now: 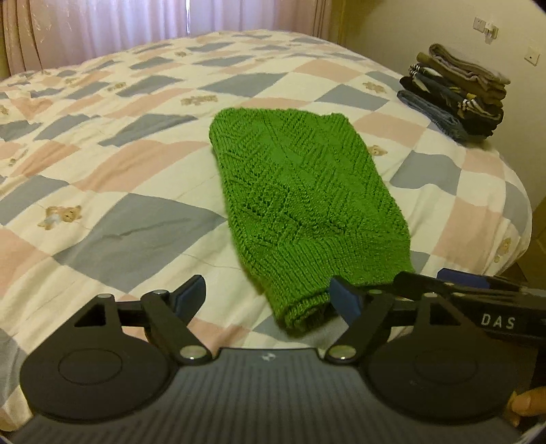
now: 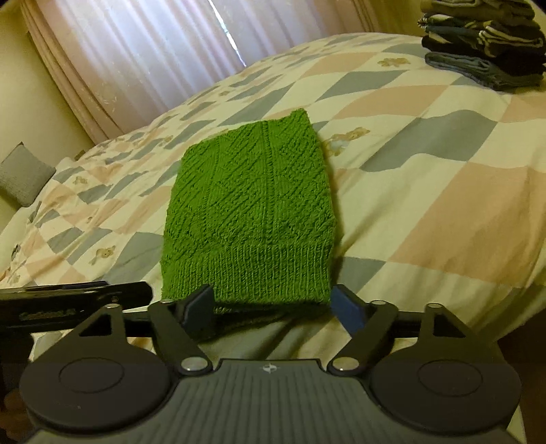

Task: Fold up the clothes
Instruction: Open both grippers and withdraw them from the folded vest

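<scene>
Left wrist view showed the bed [image 1: 102,164], a folded green knit [image 1: 300,191] lying on its quilt, and a clothes stack [image 1: 457,99] well apart. Left tool [image 1: 269,300] and right tool [image 2: 273,307] stood wide, empty, at the knit's near hem.

Folded sweater [image 1: 303,201] lay on the bed [image 1: 119,164], its near hem between the right gripper [image 2: 271,307] fingers, left gripper [image 1: 268,300] beside, clothes stack [image 1: 457,99] far right, curtains [image 1: 119,27] behind
</scene>
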Available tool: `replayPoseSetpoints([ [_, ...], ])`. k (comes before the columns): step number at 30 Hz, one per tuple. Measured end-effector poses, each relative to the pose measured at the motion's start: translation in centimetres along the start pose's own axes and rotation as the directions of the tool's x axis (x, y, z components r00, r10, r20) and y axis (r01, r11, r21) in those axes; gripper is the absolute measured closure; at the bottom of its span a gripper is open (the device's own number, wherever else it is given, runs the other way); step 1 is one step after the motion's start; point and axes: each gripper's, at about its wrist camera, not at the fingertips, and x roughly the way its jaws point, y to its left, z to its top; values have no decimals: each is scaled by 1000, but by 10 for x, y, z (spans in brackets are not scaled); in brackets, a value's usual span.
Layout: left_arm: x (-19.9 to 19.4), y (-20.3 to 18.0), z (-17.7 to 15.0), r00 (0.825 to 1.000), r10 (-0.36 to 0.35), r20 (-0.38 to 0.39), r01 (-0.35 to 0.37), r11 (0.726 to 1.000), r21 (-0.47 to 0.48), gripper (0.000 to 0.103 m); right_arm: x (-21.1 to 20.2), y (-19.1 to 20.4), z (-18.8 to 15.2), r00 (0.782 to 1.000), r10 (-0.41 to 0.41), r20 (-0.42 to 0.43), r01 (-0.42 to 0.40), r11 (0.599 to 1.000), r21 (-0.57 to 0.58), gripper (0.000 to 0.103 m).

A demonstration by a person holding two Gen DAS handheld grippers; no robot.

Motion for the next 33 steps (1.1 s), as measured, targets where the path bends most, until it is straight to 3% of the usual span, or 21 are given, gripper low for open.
replayPoseSetpoints([
  [7,-25,-1,-6,999,6,42,-6,1000,-3,19,-13,11,-2,1000,-7,23,7,1000,-22,6],
  [23,-73,-8,-16,988,42,149,-44,999,10,8,-32,23,-7,998,-46,30,47,998,-28,2],
  [33,-78,-6,-16,985,50,162,-52,999,10,7,-34,28,-6,999,-43,28,44,998,-47,2],
])
